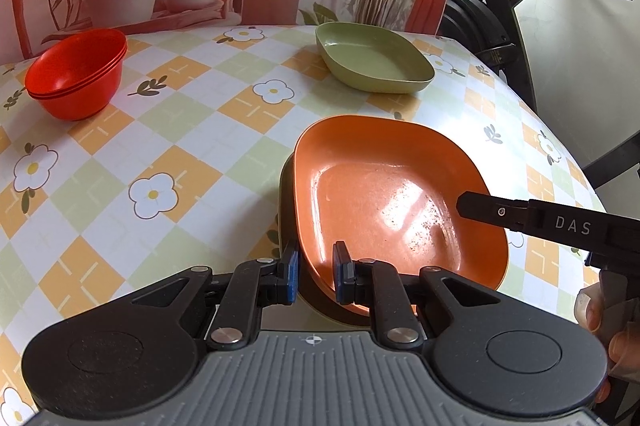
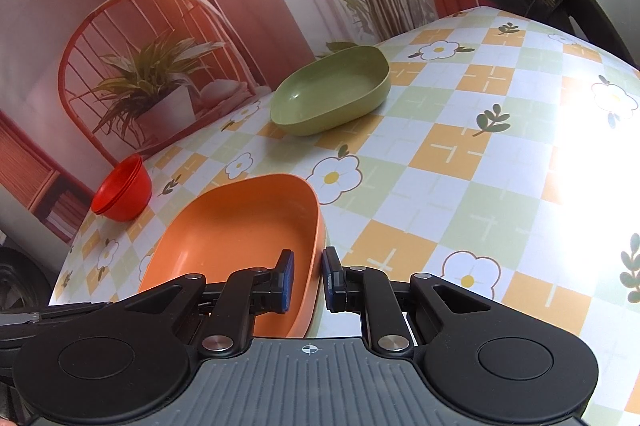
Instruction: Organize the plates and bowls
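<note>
Left wrist view: left claw (image 1: 315, 276) straddles near rim of orange plate (image 1: 384, 197), one pad outside, one inside; pads spread w/ a gap, not clearly clamped. Plate sits tilted on a darker dish under it (image 1: 285, 201), on the desk (image 1: 192, 129) w/ checked flower cloth. Right claw (image 2: 307, 280) straddles the plate's rim (image 2: 240, 226) at its right side, also parted, not pinching. Green plate (image 1: 372, 59) lies far side, well apart. Red bowls stack (image 1: 76, 75) at far left. A hand (image 1: 612, 326) shows at right edge.
</note>
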